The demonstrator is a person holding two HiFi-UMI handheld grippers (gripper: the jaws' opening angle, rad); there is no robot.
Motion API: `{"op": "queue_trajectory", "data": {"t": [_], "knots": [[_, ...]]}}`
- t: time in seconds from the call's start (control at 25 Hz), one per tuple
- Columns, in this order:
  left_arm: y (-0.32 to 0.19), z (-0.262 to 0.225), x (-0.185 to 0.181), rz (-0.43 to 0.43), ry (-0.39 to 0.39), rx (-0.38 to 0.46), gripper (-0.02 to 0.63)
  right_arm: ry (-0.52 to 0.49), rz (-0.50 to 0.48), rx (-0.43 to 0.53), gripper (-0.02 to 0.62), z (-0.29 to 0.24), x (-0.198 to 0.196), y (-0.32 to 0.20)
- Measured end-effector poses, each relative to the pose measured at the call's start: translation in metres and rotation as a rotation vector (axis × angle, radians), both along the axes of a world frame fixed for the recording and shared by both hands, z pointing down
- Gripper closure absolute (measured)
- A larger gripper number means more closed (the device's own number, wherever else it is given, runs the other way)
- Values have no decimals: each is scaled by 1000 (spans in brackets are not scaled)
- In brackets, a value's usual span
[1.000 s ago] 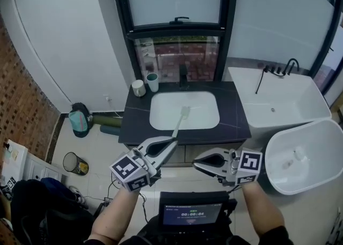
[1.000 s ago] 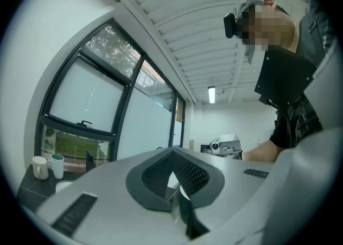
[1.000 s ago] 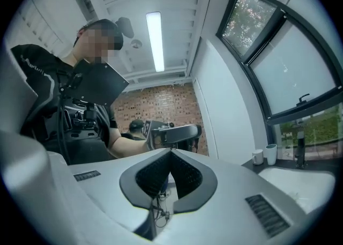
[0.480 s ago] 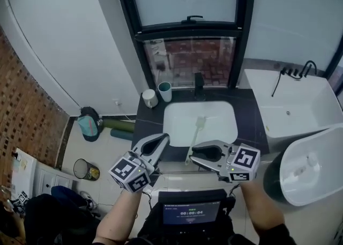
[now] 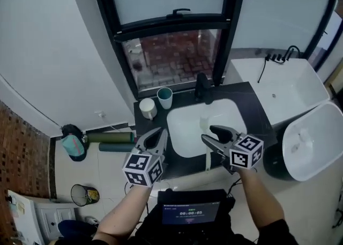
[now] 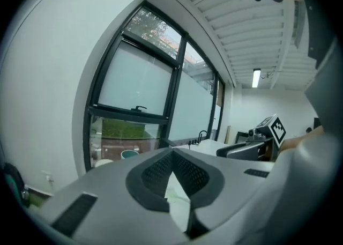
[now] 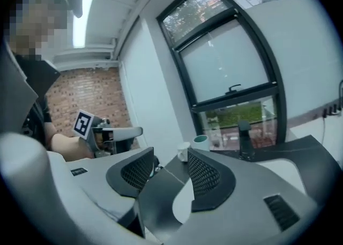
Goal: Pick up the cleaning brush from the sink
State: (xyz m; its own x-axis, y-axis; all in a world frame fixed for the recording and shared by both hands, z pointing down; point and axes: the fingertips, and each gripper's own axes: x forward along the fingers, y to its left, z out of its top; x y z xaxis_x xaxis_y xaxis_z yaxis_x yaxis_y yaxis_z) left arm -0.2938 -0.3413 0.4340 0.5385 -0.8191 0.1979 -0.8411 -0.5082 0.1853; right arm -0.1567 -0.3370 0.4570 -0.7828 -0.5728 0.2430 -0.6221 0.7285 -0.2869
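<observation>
My spread, empty right gripper (image 5: 208,132) hovers above the cleaning brush (image 5: 207,159) overhanging the countertop's (image 5: 259,111) front edge, left gripper (image 5: 159,132) pressed shut; a clumsy nudge could tip it off.

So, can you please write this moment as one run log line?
stage: pre-grasp | left gripper: shut, empty | right gripper: open, empty, over sink front | cleaning brush: in sink, not held
</observation>
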Motion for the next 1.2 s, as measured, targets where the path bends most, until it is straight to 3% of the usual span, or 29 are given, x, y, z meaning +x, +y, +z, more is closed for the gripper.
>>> {"op": "queue_trajectory", "data": {"t": [0.2,0.36,0.48,0.6,0.72,0.96,1.2], "knots": [[-24,23,-11,40,-5,-44,589,61,217,-101,410,35,2,-40],[-46,37,-13,20,-14,-88,589,116,295,-204,410,67,4,-65],[-58,62,-17,-27,-31,-177,589,156,346,-326,410,108,9,-80],[-71,89,-10,-43,-69,-232,589,263,417,-407,410,151,24,-93],[-84,115,-3,-54,-89,-291,589,373,453,-475,410,189,37,-102],[-106,156,1,-77,-108,-380,589,455,488,-636,410,246,46,-116],[-118,163,23,10,-114,-366,589,537,513,-803,410,297,65,-124]]}}
